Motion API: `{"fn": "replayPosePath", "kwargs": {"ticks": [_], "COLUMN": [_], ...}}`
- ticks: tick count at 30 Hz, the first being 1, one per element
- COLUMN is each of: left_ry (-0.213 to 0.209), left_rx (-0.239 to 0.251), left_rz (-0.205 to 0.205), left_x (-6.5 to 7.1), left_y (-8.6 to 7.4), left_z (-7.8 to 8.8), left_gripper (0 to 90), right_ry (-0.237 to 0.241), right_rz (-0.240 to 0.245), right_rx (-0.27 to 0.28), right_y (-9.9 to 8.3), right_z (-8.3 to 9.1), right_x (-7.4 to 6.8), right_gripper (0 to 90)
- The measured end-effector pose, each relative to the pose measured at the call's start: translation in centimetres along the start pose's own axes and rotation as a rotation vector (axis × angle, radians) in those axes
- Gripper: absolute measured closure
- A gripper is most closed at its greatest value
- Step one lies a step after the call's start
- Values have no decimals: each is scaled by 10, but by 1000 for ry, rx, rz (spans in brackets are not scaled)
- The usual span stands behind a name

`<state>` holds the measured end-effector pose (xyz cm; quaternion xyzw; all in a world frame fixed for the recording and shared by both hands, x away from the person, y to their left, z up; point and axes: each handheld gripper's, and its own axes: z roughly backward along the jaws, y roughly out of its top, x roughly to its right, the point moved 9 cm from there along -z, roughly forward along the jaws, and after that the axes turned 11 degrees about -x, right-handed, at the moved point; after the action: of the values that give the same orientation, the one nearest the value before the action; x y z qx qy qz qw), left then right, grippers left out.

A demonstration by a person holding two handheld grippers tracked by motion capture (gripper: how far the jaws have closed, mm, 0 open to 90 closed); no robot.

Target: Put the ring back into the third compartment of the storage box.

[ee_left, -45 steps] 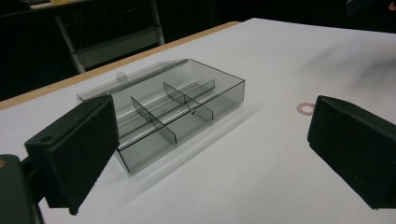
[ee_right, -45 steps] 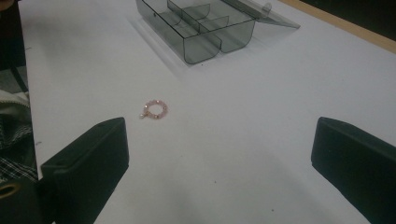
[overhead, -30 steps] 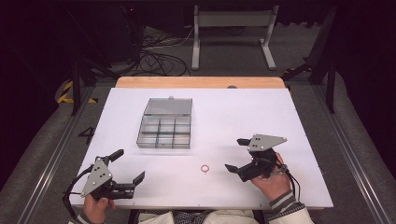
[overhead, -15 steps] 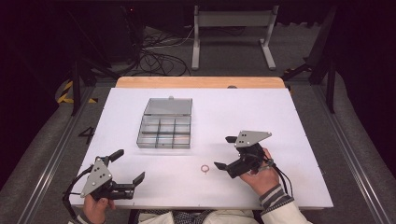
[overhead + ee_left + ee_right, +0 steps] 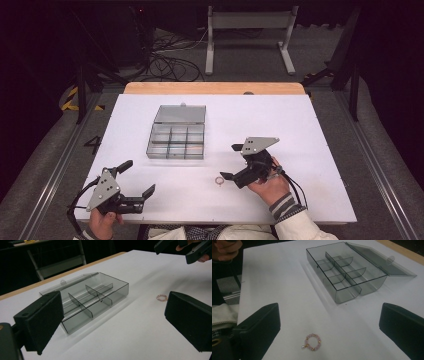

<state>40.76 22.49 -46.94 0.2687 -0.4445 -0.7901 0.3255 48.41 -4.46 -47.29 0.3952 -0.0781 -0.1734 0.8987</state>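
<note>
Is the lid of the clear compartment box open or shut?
Open. The lid lies folded back flat on the table behind the compartment box, so the dividers are uncovered from above.

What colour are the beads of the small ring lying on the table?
Pale pink, with small gold beads between them; the ring shows best in the right gripper view.

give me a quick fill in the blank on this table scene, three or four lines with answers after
1. The lid of the clear compartment box is ____.
2. The small beaded ring lies on the white table, ____ the box.
3. The right claw has its jaws ____, with the ring in front of them.
4. The left claw grips ____.

Missing words: open; outside; open; nothing
</note>
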Motion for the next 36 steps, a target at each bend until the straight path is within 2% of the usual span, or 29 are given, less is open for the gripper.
{"fn": "replayPosePath", "kwargs": {"ticks": [4, 5, 12, 16, 26, 36], "left_ry": [-7, -6, -8, -8, -10, -11], "left_rx": [-1, -1, -4, -3, -4, -4], "left_rz": [7, 7, 7, 7, 6, 3], "left_x": [1, 1, 1, 1, 2, 2], "left_y": [0, 0, 0, 0, 0, 0], "left_z": [-1, -1, -1, 0, -1, -1], "left_gripper": [27, 26, 26, 26, 27, 27], "right_ry": [24, 40, 27, 18, 12, 17], "right_rz": [-6, -7, -30, -42, -35, -32], "right_rx": [-10, -36, -115, -160, -268, -359], "right_y": [1, 0, -4, -7, -15, -21], "right_z": [-1, -2, -12, -18, -32, -43], "right_x": [-2, -4, -3, -2, -1, -3], "right_gripper": [87, 131, 295, 348, 480, 553]}}
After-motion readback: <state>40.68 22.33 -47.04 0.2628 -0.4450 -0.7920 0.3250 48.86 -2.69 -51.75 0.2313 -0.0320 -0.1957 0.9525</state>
